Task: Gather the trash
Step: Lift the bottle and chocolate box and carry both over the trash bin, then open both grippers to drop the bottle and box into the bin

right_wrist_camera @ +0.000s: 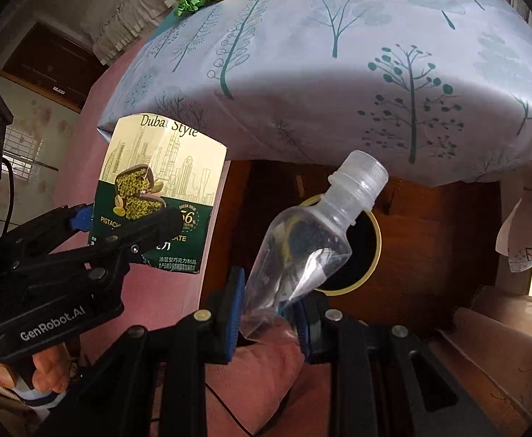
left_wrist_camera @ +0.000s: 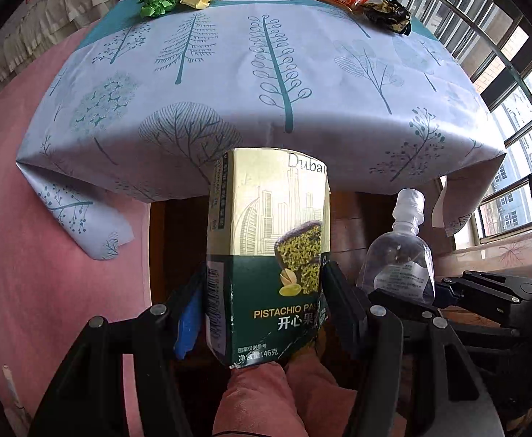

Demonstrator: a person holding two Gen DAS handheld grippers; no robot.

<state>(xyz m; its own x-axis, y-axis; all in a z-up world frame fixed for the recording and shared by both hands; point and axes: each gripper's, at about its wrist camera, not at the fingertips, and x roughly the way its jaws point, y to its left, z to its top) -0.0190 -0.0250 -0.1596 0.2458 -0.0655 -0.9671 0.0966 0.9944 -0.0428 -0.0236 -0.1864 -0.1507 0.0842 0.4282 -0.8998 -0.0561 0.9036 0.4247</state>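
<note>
Table [left_wrist_camera: 338, 83] under a pale blue cloth [left_wrist_camera: 229, 109] printed with teal trees, front edge hanging over dark wood. Pink fabric [left_wrist_camera: 66, 273] on the left and along the bottom. Barred window [left_wrist_camera: 502, 54] on the right, buildings outside. Cream ruffled cloth [right_wrist_camera: 127, 25] in the back-left corner.
</note>
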